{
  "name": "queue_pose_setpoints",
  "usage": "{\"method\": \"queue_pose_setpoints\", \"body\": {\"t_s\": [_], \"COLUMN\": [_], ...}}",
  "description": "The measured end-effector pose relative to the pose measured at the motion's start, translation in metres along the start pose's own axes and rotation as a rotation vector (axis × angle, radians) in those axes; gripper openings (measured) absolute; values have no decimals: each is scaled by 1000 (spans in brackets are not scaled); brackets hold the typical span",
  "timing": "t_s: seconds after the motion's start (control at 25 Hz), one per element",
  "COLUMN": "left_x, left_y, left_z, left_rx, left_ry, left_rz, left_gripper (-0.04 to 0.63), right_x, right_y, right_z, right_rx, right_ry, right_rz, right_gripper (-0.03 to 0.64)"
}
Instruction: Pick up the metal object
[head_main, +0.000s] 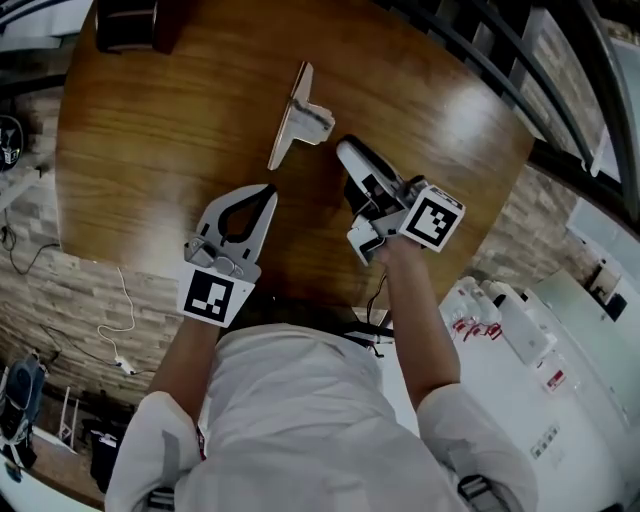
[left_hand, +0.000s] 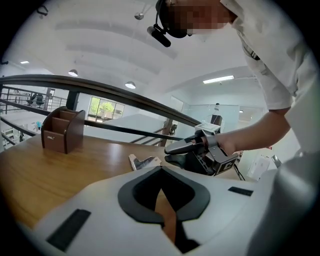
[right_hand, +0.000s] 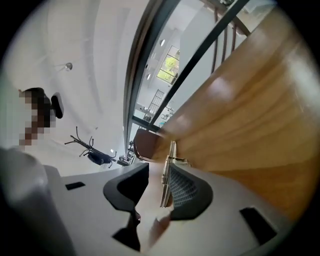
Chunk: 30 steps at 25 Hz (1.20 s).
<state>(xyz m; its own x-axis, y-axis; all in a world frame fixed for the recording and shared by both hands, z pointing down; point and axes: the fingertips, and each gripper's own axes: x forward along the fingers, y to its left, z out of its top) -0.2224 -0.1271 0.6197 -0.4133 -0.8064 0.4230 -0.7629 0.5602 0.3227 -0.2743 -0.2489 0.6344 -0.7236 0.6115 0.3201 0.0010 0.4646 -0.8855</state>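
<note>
The metal object (head_main: 298, 118), a pale T-shaped bracket, lies on the wooden table (head_main: 160, 130) towards its far side. My right gripper (head_main: 343, 148) is turned on its side just right of the bracket and a little short of it. Its jaws are slightly apart, with nothing held. In the right gripper view the metal object (right_hand: 165, 182) shows as a thin upright strip in the gap beyond the right gripper (right_hand: 159, 170). My left gripper (head_main: 268, 192) rests nearer to me, shut and empty, its tips short of the bracket. From the left gripper (left_hand: 160, 170) I see the metal object (left_hand: 142, 162) ahead.
A brown wooden organiser (head_main: 130, 25) stands at the table's far left corner. A dark railing (head_main: 520, 80) runs along the far right edge. White equipment (head_main: 530, 330) sits off the table at right, and cables (head_main: 115, 330) lie on the floor at left.
</note>
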Motion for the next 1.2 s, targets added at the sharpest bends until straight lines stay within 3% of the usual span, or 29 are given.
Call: {"method": "queue_pose_setpoints", "body": {"t_s": [0.2,0.32,0.48,0.56,0.64,0.8,1.2], "left_x": [-1,-4,-7,-9,-12,-17,-24], "left_y": [0,5,10,13,15,18,15], "left_z": [-8,-14,-2,-7,-4,-18,-15], "left_rx": [-35,-44,44,10,33,-50,-46], "left_ry": [-6,-2,-73,-57,-80,-22,-35], "left_rz": [6,16,8,18,18,40,33], "left_gripper": [12,12,12,12,12,12,12], "right_x": [14,23,27,30,33,31,22], "right_y": [-1,-6,-15,-16,-18,-20,-20], "right_z": [-2,-3,0,-3,-7,-9,-12], "right_rx": [0,-11,33,46,58,80,107], "right_ry": [13,26,11,26,41,41,9], "right_rz": [21,-11,-45,-48,-54,-59,-40], "right_gripper": [123,123,121,120,102,46,31]}}
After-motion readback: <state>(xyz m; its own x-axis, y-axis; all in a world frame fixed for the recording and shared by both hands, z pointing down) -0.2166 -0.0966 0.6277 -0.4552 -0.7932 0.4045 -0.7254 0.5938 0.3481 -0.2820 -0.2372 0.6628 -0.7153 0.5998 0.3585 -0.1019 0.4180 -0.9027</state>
